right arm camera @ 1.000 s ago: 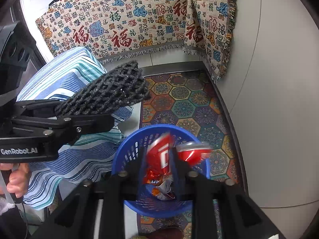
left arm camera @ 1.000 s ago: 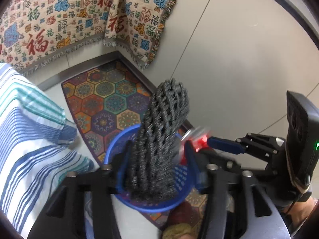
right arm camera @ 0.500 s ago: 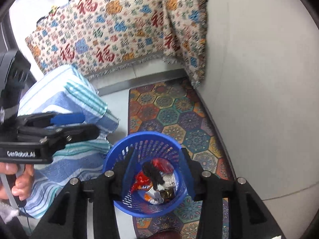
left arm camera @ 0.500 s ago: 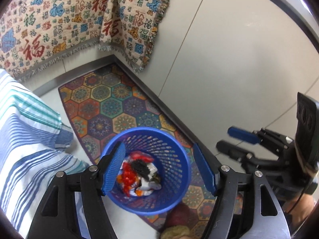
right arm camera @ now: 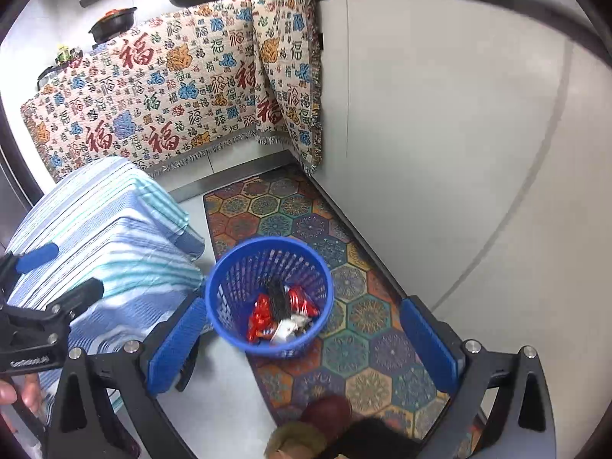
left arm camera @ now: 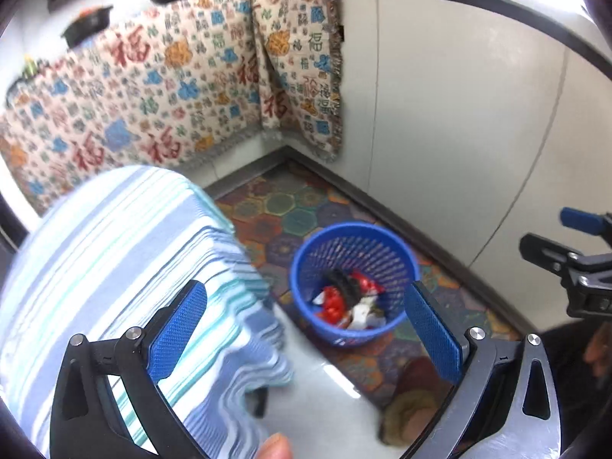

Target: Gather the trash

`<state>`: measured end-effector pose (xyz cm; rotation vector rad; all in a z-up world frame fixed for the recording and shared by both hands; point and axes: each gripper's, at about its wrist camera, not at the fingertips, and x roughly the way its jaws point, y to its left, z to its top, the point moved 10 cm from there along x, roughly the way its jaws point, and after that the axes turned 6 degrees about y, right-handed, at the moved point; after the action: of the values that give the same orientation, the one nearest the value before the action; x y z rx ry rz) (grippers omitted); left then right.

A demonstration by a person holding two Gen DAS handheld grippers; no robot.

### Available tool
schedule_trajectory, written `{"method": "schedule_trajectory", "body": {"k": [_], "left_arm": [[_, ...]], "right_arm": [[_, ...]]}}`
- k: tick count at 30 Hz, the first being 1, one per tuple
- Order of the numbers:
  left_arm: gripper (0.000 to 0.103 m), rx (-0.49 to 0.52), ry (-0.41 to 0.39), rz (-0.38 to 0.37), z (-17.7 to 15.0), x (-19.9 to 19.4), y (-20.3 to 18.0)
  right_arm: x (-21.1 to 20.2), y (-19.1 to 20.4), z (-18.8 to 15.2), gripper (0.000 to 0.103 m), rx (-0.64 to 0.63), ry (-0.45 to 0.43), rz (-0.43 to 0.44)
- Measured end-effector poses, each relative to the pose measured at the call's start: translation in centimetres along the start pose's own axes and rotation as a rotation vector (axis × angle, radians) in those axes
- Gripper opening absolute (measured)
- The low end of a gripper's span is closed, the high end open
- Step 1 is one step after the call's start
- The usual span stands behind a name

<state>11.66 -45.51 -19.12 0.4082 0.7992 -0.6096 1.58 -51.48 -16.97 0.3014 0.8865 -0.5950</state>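
Both grippers (left arm camera: 306, 329) (right arm camera: 302, 338) opening, empty; trash (right arm camera: 281, 315), seemingly wrappers, below in blue basket (right arm camera: 229, 287).

At the bottom of each wrist view, the left gripper (left arm camera: 306, 329) and the right gripper (right arm camera: 302, 338) look alike: black, curved plastic arms with triangular cut-outs, round silver screws at the joints, and ribbed blue rubber pads (left arm camera: 178, 331) on the inner finger faces. At the left edge of the right view, the left gripper's black body bears white "GenRobot.AI" lettering (right arm camera: 28, 362).
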Motion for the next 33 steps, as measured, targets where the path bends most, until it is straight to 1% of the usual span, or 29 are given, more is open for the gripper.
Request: {"method": "schedule_trajectory", "body": {"k": [3,5,6,7,9,11,12,15,16,22,33], "left_arm": [[0.103,0.032,-0.001,0.014,-1.8,-2.1,-0.6],[0.103,0.035,0.022,0.051,-2.8,-2.8,-0.5],[0.103,0.029,0.033,0.055,-3.2,-3.0,-0.5],[0.103,0.019,0.055,0.045,-3.6,-3.1,-0.5],[0.103,-0.014,0.101,-0.014,-4.0,-3.4,-0.6],[0.103,-0.053,0.111,-0.086,-4.4,-3.9,-0.6],[0.103,-0.060,0.111,-0.090,-4.4,-4.0,-0.5],[0.103,-0.041,0.096,-0.045,-4.4,-4.3,-0.4],[0.103,-0.040,0.093,-0.040,-4.3,-4.5,-0.4],[0.103,-0.046,0.078,-0.039,-4.2,-5.0,-0.9],[0.103,-0.049,0.073,-0.021,-4.0,-5.2,-0.4]], "right_arm": [[-2.5,0.6,-2.5,0.103,0.004,0.000,-0.045],[-3.6,1.2,-4.1,0.103,0.005,0.015,-0.048],[-4.1,1.2,-4.7,0.103,0.009,0.026,-0.048],[-4.6,1.4,-5.3,0.103,0.008,0.034,-0.049],[-5.5,1.6,-6.4,0.103,0.005,0.044,-0.066],[-6.3,1.7,-7.1,0.103,0.011,0.047,-0.062],[-6.5,1.7,-7.4,0.103,0.012,0.047,-0.059],[-7.3,2.0,-7.7,0.103,0.008,0.035,-0.050],[-7.5,2.2,-7.8,0.103,0.009,0.030,-0.049],[-8.0,2.2,-7.6,0.103,0.020,0.012,-0.058],[-8.0,2.6,-7.1,0.103,0.009,0.015,-0.063]]}}
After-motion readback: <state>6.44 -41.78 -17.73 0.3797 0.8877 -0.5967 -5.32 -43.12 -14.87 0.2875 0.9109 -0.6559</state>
